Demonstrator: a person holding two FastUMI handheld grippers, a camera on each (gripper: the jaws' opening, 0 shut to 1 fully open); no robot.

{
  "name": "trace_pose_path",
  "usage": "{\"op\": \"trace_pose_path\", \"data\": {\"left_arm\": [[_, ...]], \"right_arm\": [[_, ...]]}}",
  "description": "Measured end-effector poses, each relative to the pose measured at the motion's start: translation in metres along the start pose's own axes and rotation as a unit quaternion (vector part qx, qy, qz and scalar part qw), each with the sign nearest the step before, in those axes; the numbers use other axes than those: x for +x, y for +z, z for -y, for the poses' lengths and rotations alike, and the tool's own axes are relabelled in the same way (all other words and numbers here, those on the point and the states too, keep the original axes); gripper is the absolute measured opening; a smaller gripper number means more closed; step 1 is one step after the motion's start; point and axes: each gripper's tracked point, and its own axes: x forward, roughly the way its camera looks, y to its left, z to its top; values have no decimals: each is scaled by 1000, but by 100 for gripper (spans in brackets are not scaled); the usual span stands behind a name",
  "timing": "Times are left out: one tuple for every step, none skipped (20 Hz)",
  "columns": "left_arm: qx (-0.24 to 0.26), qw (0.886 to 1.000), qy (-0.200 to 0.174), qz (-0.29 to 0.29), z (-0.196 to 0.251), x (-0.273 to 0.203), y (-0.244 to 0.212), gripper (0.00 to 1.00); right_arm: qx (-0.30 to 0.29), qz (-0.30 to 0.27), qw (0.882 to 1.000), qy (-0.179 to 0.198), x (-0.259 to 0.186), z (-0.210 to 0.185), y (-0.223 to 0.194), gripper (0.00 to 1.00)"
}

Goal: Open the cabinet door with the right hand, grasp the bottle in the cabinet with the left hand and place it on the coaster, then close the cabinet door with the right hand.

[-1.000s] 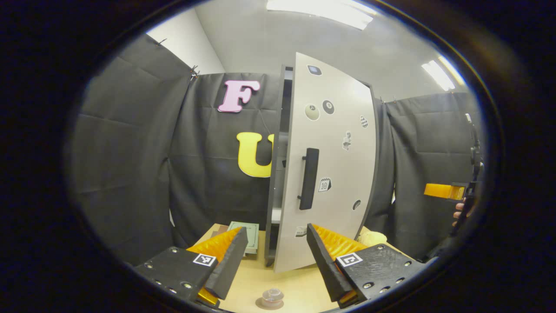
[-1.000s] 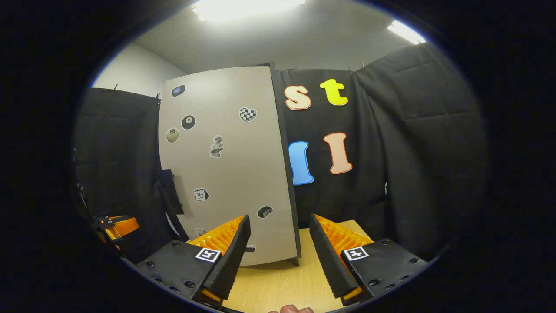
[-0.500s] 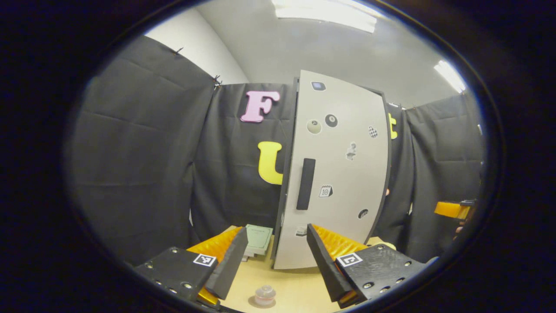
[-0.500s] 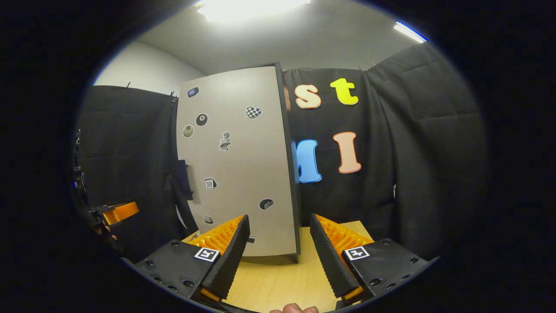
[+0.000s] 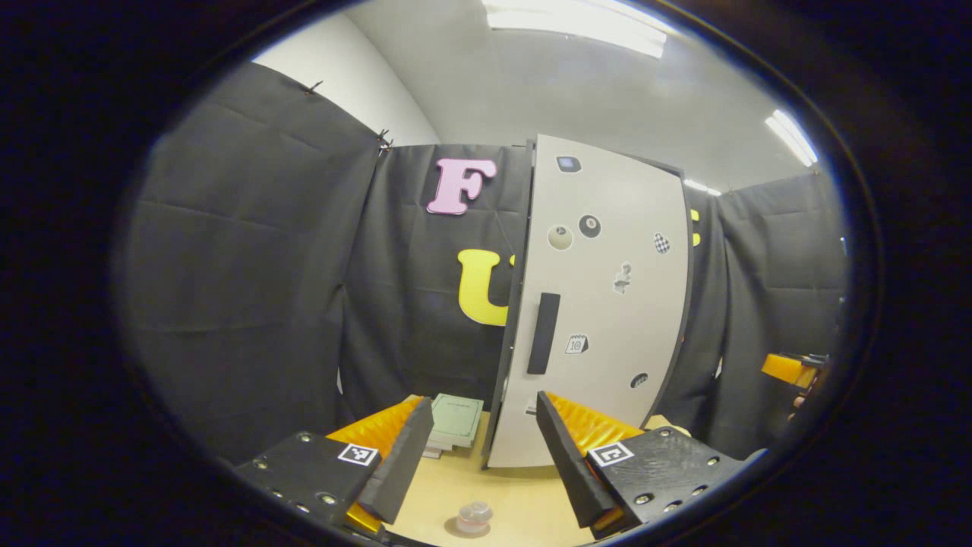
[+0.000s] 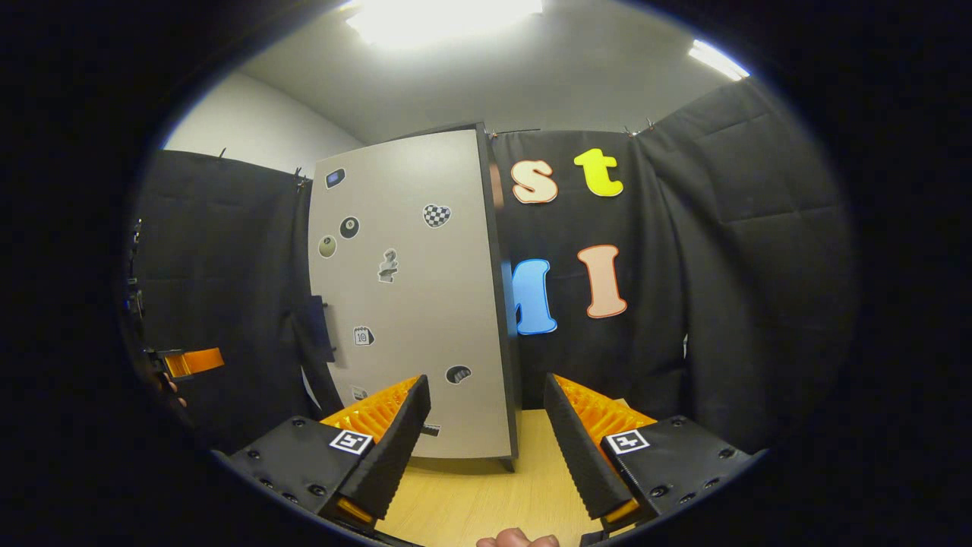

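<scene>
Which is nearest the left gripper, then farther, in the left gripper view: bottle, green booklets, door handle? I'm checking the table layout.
1. Bottle, on the table right below the left gripper.
2. Green booklets, stacked farther back, left of the cabinet.
3. Door handle, higher on the door, farthest.

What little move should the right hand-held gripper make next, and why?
Probably just draw the right hand-held gripper back from the cabinet door. As far as I can tell the door looks shut, the bottle stands on the coaster, and this gripper is open and holds nothing.
</scene>
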Motion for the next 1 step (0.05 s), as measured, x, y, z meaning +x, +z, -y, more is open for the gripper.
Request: {"op": "trace_pose_path", "data": {"left_arm": [[4, 1000, -4, 1, 0, 4, 4, 82]], "right_arm": [[-1, -2, 1000, -3, 1, 1, 1, 93]]}}
